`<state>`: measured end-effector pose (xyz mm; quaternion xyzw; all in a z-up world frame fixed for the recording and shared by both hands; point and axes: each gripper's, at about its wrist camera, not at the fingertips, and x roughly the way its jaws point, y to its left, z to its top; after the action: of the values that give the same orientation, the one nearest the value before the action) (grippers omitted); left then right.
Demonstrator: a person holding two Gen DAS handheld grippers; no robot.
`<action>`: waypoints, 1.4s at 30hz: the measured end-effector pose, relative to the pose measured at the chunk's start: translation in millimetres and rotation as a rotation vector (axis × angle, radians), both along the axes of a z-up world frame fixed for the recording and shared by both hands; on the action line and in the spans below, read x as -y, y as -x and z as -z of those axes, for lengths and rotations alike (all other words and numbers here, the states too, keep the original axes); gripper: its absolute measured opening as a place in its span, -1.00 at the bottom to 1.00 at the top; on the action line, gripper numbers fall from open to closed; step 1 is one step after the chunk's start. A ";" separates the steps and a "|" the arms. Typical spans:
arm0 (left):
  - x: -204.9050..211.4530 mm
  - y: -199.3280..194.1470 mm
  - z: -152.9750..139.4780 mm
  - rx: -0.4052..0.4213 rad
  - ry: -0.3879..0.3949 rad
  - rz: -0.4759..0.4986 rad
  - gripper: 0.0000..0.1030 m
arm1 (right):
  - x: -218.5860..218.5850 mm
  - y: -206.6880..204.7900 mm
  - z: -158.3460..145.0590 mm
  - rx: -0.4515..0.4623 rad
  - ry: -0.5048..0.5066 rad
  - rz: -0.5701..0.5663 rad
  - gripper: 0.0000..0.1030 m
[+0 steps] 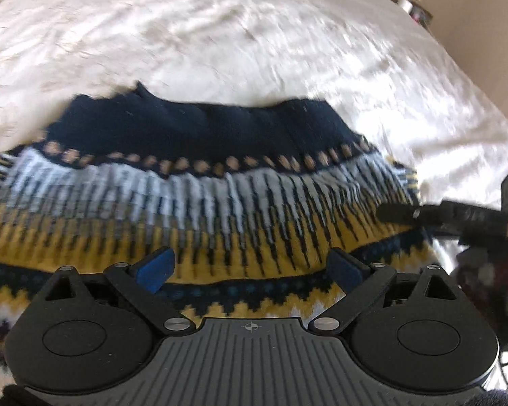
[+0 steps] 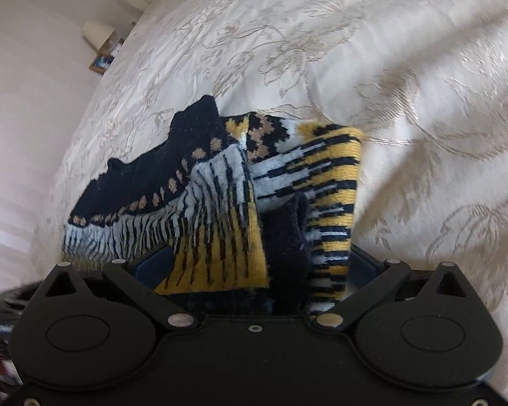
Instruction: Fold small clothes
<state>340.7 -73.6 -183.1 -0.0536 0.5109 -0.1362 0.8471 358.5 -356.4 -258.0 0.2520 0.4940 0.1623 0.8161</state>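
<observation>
Left wrist view: we're hovering the left gripper (image 1: 250, 270) above the sweater (image 1: 199, 203), jaws spread wide, blue pads (image 1: 155, 269) clear of the knit, nothing between them. The sweater is lying across the near part of the white bedspread (image 1: 220, 50), navy hem band on the far side, yellow and grey pattern rows running left to right under us. We're reading this as a release or a reposition: the cloth is lying flat enough here that it needs no holding on this side. We're pointing steeply down at the fabric. The right gripper (image 1: 403, 215) is coming in low from the right edge of this view, at the sweater's right end. In the right wrist view, the right gripper (image 2: 254, 270) is straddling a bunched fold of sweater (image 2: 220, 196), a sleeve or side flap doubled over on the bedspread (image 2: 389, 67). The cloth is filling the gap between the jaws, but the pads are mostly hidden, so we can't tell whether they're actually pinching. That hand is angling down and forward, likely carrying the flap inward.
</observation>
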 end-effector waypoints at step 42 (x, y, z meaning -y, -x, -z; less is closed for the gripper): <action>-10.5 -57.2 10.2 0.068 -0.205 -0.007 0.63 | -10.2 14.0 -56.5 -0.013 0.012 0.060 -0.34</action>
<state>397.9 -63.1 -193.3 0.0362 0.4930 -0.0818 0.8654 344.5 -346.2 -201.5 0.2629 0.4924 0.1334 0.8189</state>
